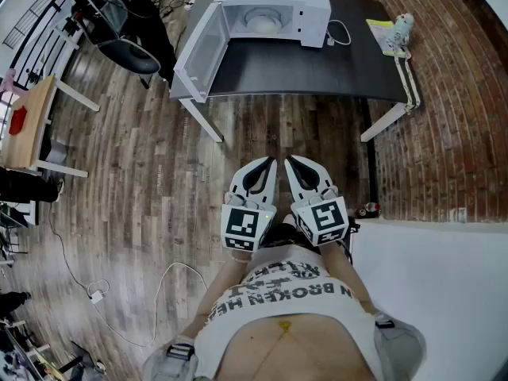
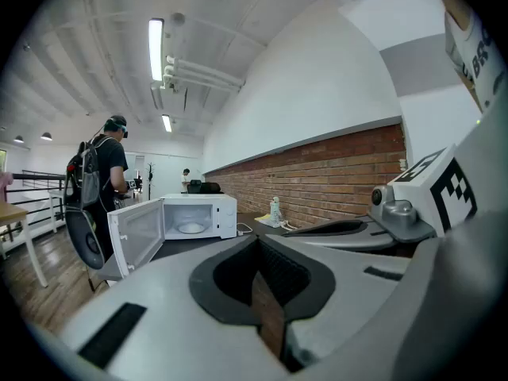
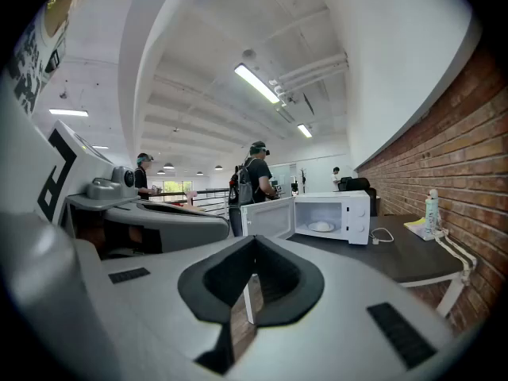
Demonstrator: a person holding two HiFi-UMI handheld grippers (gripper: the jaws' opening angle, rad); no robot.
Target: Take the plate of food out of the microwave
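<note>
A white microwave (image 1: 274, 8) stands on a dark table (image 1: 317, 74), its door (image 1: 194, 58) swung open to the left. Inside it sits a white plate of food (image 1: 260, 20), also visible in the left gripper view as the plate (image 2: 190, 228) and in the right gripper view as the plate (image 3: 321, 227). My left gripper (image 1: 268, 163) and right gripper (image 1: 290, 162) hang side by side close to my body, well short of the table. Both are shut with nothing between the jaws.
A white cable (image 1: 340, 34) lies beside the microwave. A small bottle (image 1: 403, 25) and a yellow-green paper (image 1: 384, 34) sit at the table's right end by the brick wall (image 1: 452, 94). People with backpacks (image 2: 99, 181) stand left of the table. A wooden table (image 1: 32, 121) stands far left.
</note>
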